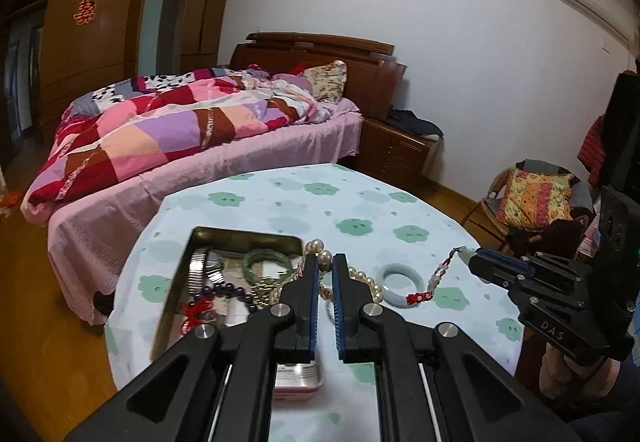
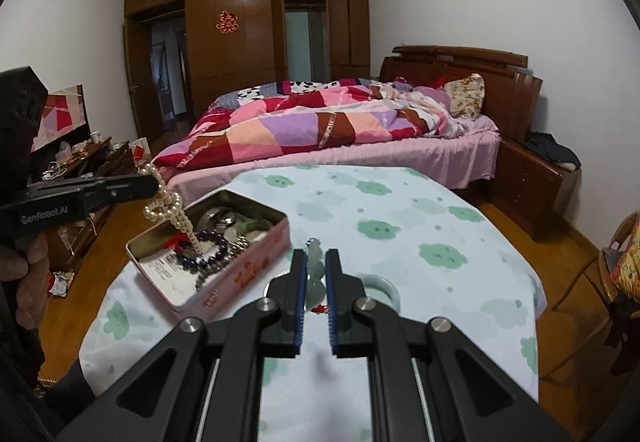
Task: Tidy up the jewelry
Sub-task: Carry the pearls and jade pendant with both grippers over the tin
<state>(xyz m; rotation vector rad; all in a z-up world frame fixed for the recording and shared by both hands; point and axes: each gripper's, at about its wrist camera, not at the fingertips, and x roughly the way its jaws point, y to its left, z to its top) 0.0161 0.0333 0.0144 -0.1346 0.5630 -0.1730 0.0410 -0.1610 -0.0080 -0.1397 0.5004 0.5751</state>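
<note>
A pink tin box [image 2: 240, 274] sits on the table and holds a metal watch [image 1: 199, 268], a green bangle [image 1: 267, 262], purple beads [image 2: 208, 248] and other pieces. My left gripper [image 1: 326, 262] is shut on a pearl necklace [image 2: 168, 207] and holds it above the tin's left end, the strand hanging down into the tin. My right gripper [image 2: 314, 262] is shut on a pale jade pendant [image 2: 314, 270] with a red-and-white beaded cord [image 1: 438, 274], raised above the table. A pale jade bangle [image 1: 400, 284] lies on the cloth to the right of the tin.
The round table has a white cloth with green cloud prints [image 2: 400, 209]. A bed with a patchwork quilt [image 2: 320, 121] stands behind it, and a wooden nightstand [image 2: 528, 177] to the right. A wicker chair with cushions [image 1: 532, 201] stands at the right.
</note>
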